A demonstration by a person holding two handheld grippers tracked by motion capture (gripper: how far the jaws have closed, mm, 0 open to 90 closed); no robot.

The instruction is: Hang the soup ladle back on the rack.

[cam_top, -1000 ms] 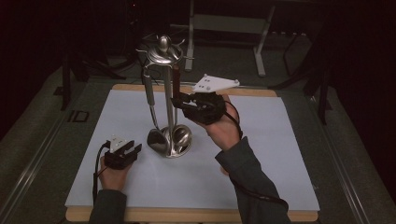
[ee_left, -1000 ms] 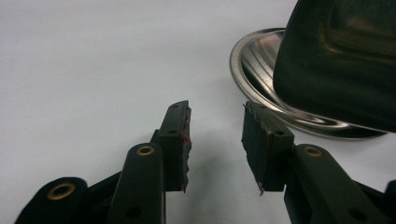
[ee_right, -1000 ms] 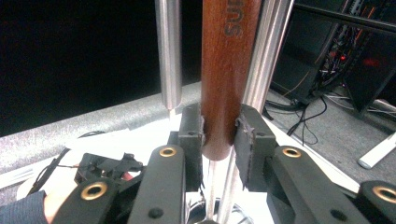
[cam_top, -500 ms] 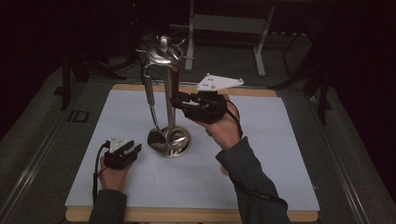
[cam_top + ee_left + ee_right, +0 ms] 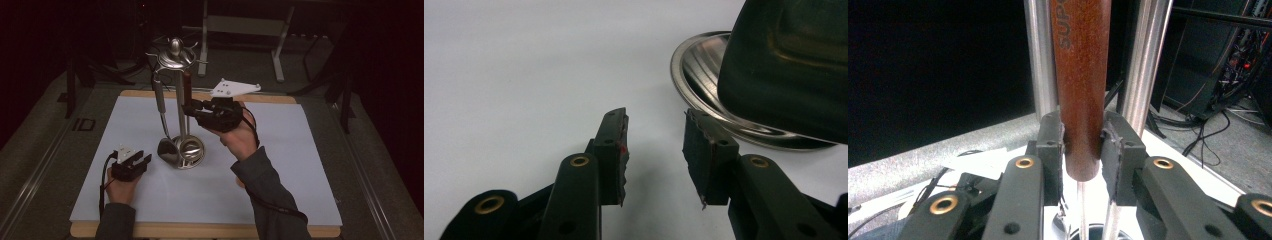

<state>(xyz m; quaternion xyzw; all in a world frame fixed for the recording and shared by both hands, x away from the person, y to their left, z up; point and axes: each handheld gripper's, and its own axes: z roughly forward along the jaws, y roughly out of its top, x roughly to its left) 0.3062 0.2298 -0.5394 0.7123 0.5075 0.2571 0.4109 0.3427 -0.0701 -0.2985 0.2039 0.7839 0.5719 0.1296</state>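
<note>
The right gripper (image 5: 189,106) is pinching a brown wooden handle (image 5: 1082,85) w/ both jaws pressing its sides, just above its rounded lower end. The handle is standing upright, long axis vertical, rounded end pointing down, a thin metal shaft continuing below it. It's sitting between two vertical rods of the steel utensil stand (image 5: 177,55), near the middle back of the white mat (image 5: 300,170), raised well above the stand's round base (image 5: 191,150). Another utensil, a ladle (image 5: 161,107), is hanging on the stand's left side, bowl down by the base. The left gripper (image 5: 654,150) is resting low on the mat, jaws spread apart w/ nothing between, pointing toward the base, just beside its rim.
</note>
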